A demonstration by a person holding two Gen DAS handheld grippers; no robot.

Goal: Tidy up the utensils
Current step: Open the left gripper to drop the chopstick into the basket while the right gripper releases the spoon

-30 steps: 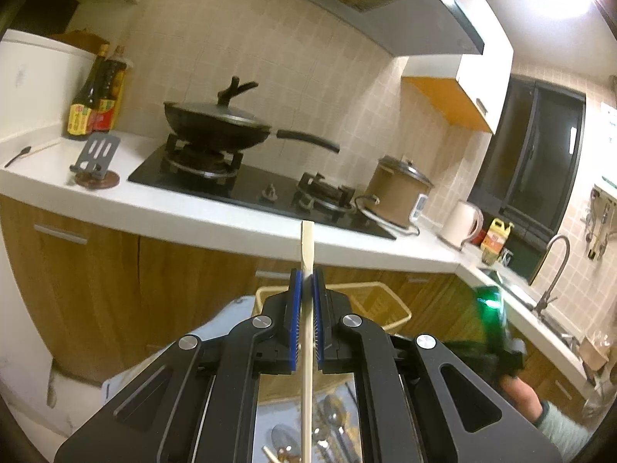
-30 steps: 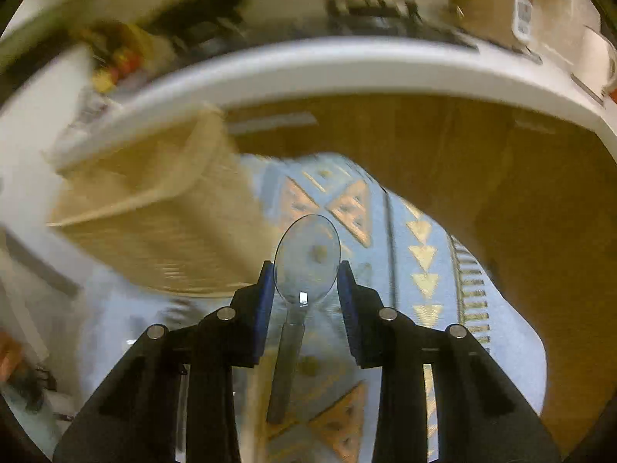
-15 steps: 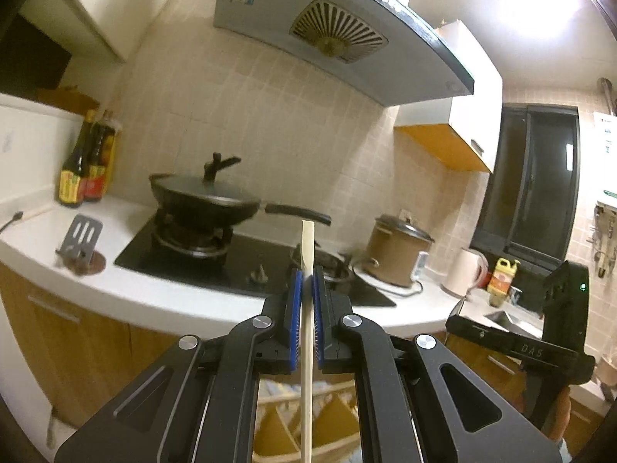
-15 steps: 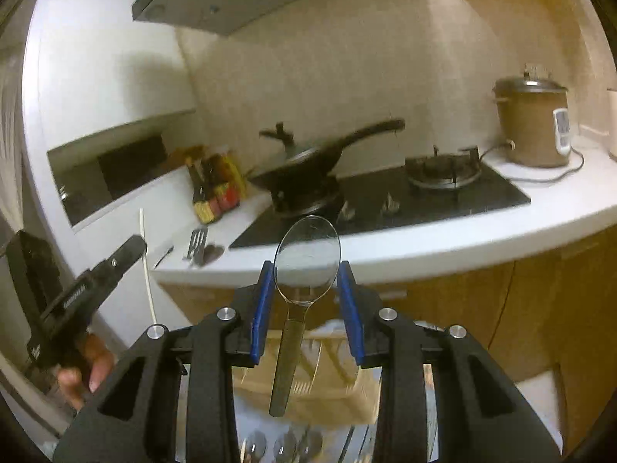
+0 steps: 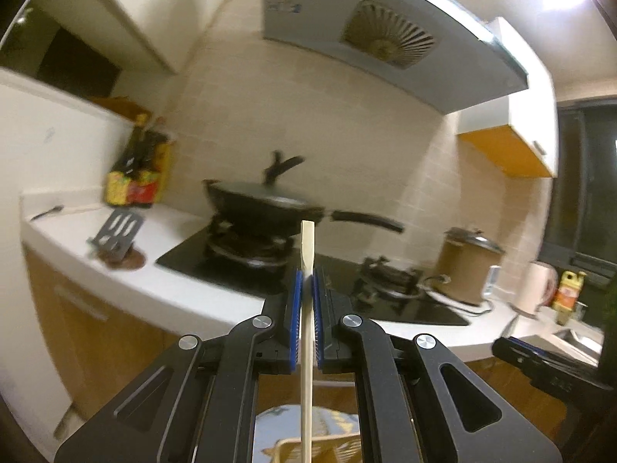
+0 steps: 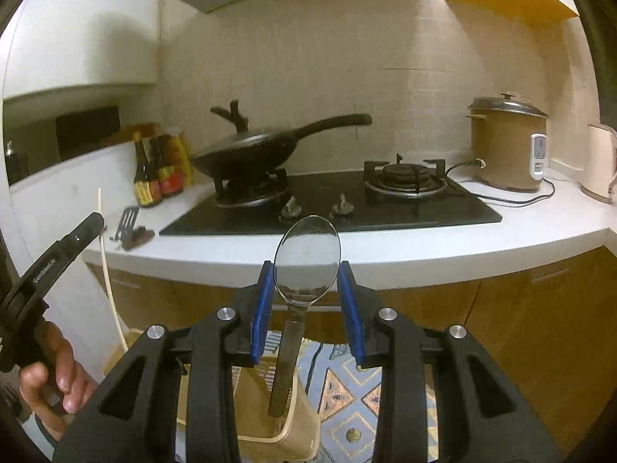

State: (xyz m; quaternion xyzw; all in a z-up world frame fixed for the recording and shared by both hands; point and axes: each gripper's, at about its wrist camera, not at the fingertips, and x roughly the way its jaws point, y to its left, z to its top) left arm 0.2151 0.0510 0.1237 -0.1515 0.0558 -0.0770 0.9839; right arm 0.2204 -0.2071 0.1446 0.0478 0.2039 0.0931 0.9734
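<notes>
The surface's (image 6: 385, 254) front edge lies bare, while a wok (image 6: 246, 154) and cooker (image 6: 505, 146) block behind.

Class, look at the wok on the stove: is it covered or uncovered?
Covered. A dark lid with an upright knob handle sits on the wok, which rests on the left burner.

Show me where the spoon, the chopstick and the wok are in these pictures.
spoon (image 6: 307, 258): right wrist view, middle of the bowl.
chopstick (image 5: 307, 247): left wrist view, upper end above the jaws.
wok (image 6: 246, 154): right wrist view, side of the body.

Upright pale chopstick (image 5: 307, 254); metal spoon (image 6: 307, 260), bowl up
</notes>
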